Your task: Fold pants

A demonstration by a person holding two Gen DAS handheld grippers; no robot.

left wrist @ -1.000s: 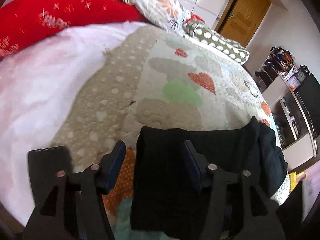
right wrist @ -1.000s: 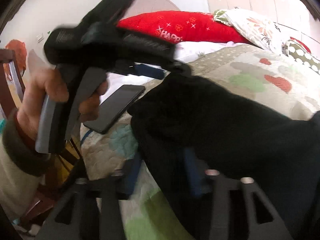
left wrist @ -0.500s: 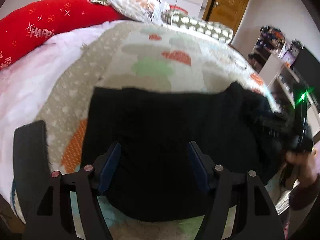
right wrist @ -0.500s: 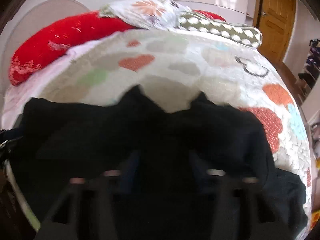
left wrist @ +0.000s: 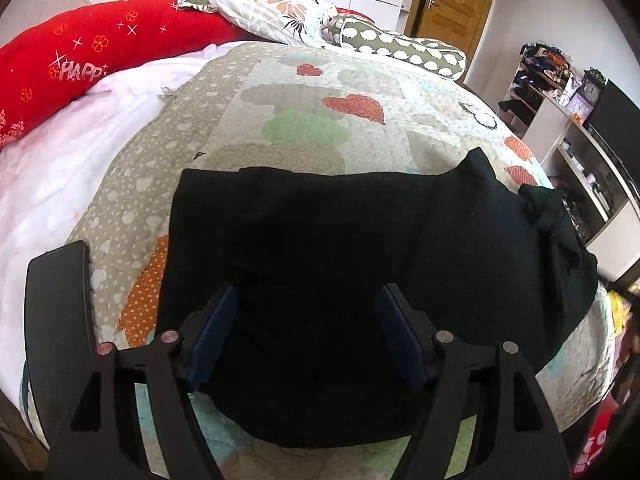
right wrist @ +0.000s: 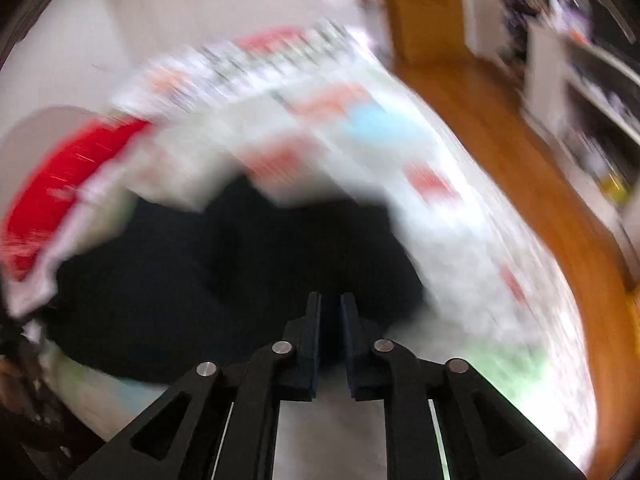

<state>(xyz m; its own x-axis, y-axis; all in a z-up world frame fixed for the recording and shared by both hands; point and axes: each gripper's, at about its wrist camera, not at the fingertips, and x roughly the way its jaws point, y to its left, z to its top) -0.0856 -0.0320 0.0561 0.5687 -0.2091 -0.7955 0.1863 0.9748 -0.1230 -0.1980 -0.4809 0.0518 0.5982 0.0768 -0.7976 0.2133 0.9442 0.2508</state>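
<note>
Black pants lie folded into a wide block on the patterned quilt, with a rumpled end toward the right bed edge. My left gripper hovers over the near part of the pants; its jaws are opening and the blue pads hold nothing. In the blurred right wrist view the pants show as a dark mass. My right gripper is at their right near edge, fingers drawn almost together. The blur hides whether cloth is pinched between them.
A dark phone lies on the bed's left edge. A red bolster, a floral pillow and a spotted bolster line the head end. White shelves stand past the bed's right side, above a wooden floor.
The left view slid over the pants and its jaws widened. The right gripper's jaws closed while its view swung fast to the right; the hand seen at the pants' right end has gone.
</note>
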